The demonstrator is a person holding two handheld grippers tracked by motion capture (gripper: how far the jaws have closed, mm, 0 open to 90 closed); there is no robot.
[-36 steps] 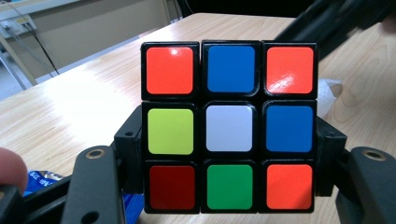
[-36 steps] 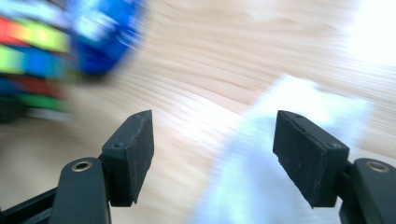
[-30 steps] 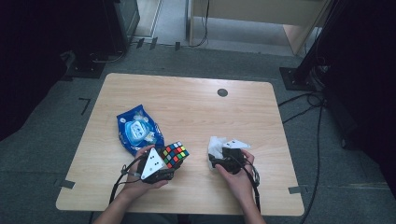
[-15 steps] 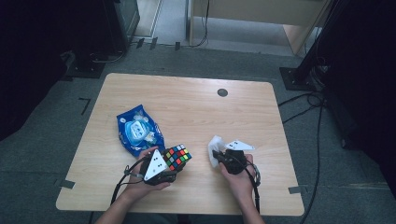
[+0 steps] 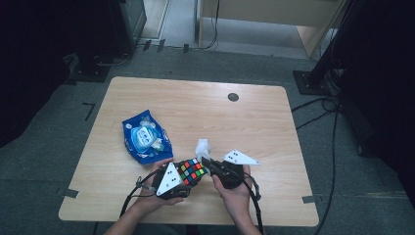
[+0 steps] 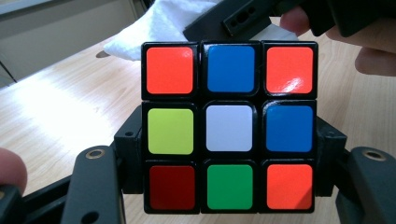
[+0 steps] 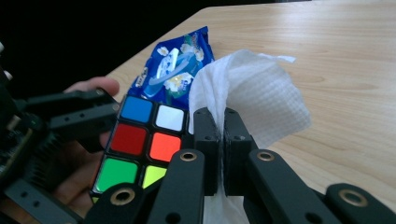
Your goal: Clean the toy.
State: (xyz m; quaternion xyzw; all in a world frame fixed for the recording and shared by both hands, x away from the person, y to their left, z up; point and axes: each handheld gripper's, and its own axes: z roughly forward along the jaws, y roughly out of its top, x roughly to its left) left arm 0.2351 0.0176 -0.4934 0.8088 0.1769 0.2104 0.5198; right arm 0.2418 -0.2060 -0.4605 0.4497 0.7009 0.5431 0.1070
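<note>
At lower centre of the high view, the left gripper point(image 5: 188, 172) is clamping the cube point(image 5: 190, 171) while the right gripper point(image 5: 209, 165) – jaws pinching the wipe point(image 5: 202, 147) – is closing in; best wiping one face squarely, cube steady.

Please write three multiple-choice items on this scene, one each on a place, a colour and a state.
1. Where does the blue wipes packet lie on the table?
A. Beyond the left gripper
B. At the far right corner
C. Under the cube

2. What colour is the middle square of the cube face in the left gripper view?
A. Green
B. White
C. Yellow

3. How does the right gripper stand?
A. Wide open
B. Shut on the white wipe
C. Shut on the cube

Key: 1 A, the packet lies on the left half, just past that gripper; 2 B, the centre square is white; 3 B, the jaws meet with the wipe pinched between them.
</note>
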